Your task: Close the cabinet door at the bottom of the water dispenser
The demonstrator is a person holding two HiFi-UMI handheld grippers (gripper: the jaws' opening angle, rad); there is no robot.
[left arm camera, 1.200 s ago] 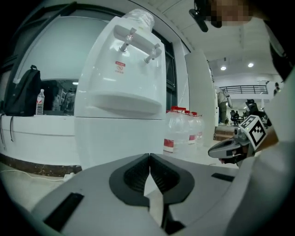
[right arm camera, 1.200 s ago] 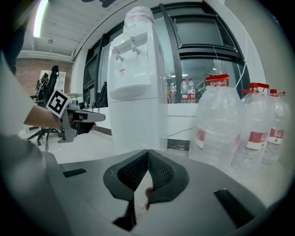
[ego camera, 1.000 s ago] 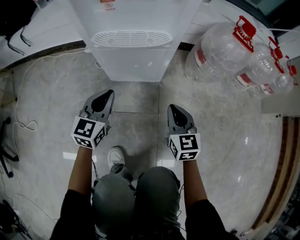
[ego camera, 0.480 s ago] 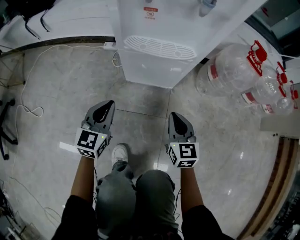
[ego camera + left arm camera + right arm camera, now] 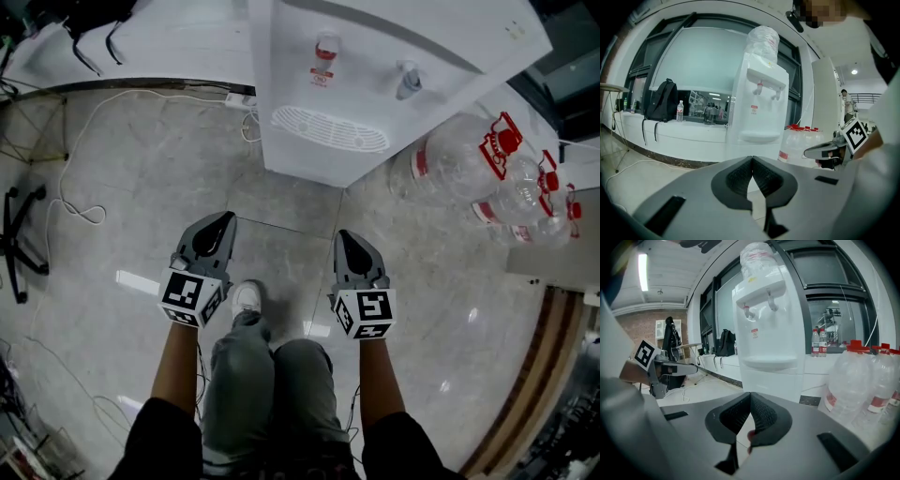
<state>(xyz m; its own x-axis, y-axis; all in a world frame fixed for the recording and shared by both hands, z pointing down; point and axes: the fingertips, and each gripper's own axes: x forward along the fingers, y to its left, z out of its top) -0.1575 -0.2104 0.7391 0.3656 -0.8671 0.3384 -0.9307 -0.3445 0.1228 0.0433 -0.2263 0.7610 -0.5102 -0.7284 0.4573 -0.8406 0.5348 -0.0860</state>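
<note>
The left gripper (image 5: 223, 221) has its two jaws pressed tight together, and nothing is pinched between them (image 5: 752, 161). The right gripper (image 5: 344, 237) is the same, closed up and holding nothing (image 5: 751, 398). Both point forward, side by side with a gap between them, over the bare floor (image 5: 131, 197). A white shoe (image 5: 247, 298) peeks out between them. Behind each gripper a bare forearm reaches forward and down from a black sleeve, and both arms look straight and even. The water dispenser (image 5: 375, 56) stands ahead, well apart from both grippers, with its drip tray (image 5: 330, 129) facing them and big empty bottles (image 5: 469, 159) lying beside it. The cabinet door is at the low front of the water dispenser, under the tray. From up here that part looks flat, so the door may already be shut, but I cannot really tell. If it does hang open, I think the best way is to go lower and closer. Then lay the closed tip of one gripper flat on the door, near its free edge, and push slowly until it sits flush, without bumping the bottles.
</note>
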